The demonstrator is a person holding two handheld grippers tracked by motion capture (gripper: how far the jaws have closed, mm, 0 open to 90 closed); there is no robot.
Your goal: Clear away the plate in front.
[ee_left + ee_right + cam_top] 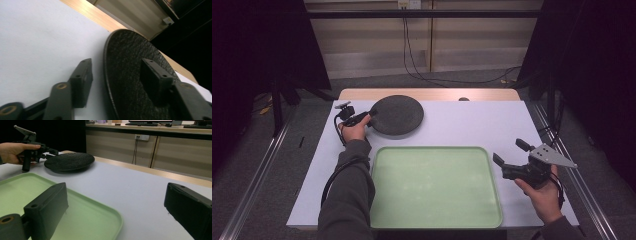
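Black and rough-textured, the round stoneware plate [396, 115] sits toward the far left corner of the white table [462, 125], close to the wooden strip along the far edge, and that is where the action is. The left gripper [368, 117] comes at it from the plate's left side, held low and nearly level so the jaws can straddle the rim. In the left gripper view one jaw lies over the pebbled top face of the plate [130, 75] and the other hangs outside the rim above the bare table; a gap shows between the outer jaw and the rim, so the jaws are half-closed around the edge and not yet pinching it. The low, sideways approach looks chosen to catch the thin lip without tipping the plate.

Nearer the person, the pale green rectangular plastic tray [434, 187] lies along the near edge, in the middle, with nothing in it; it reads as the likely landing spot. The plate carries nothing either.

Over by the near right corner, the right gripper [511, 153] waits above the table just off the tray's right rim, jaws spread wide on nothing, out of the way.
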